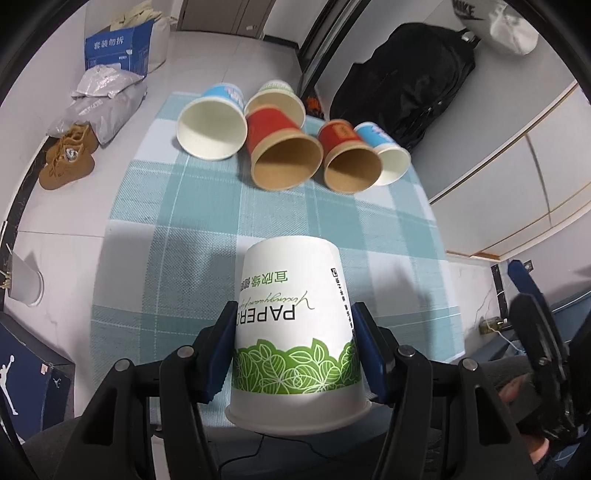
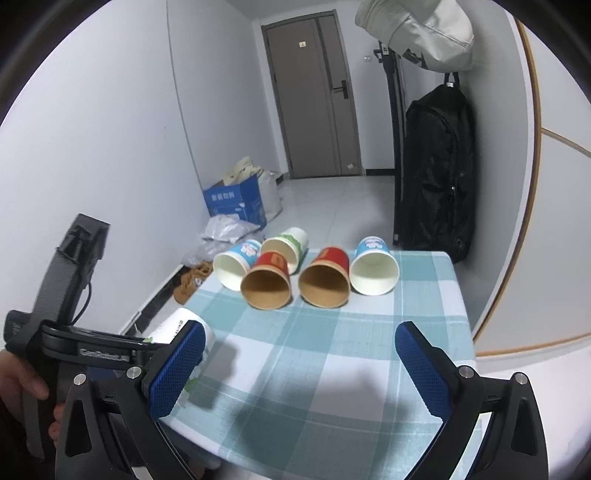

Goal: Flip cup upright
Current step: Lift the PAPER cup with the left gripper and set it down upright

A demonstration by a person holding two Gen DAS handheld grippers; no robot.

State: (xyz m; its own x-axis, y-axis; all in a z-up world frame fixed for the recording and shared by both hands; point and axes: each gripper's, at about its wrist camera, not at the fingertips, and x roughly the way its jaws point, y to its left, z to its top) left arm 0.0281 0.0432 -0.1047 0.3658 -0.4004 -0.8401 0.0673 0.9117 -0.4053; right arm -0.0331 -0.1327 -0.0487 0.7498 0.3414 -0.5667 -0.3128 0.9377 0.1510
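One white paper cup [image 1: 295,325], leaf band, clamped across its waist between the pads of the left gripper [image 1: 295,354] at the near edge of the checked cloth [image 1: 177,221]. Its rim faces the camera and its base points away, so a half-turn is needed. Right gripper [image 2: 301,365]: wide apart, holding nothing, just beside.

Checked teal-and-white tablecloth [image 2: 332,354] covers the table. At 12 o'clock, grey door [image 2: 314,99], shut. At 1 o'clock, black backpack [image 2: 436,177] hanging against the wall, white cap [image 2: 417,29] above it. At 10 o'clock on the floor: blue cardboard box [image 2: 236,201], grey plastic bags [image 1: 103,99], brown shoes [image 1: 68,157].
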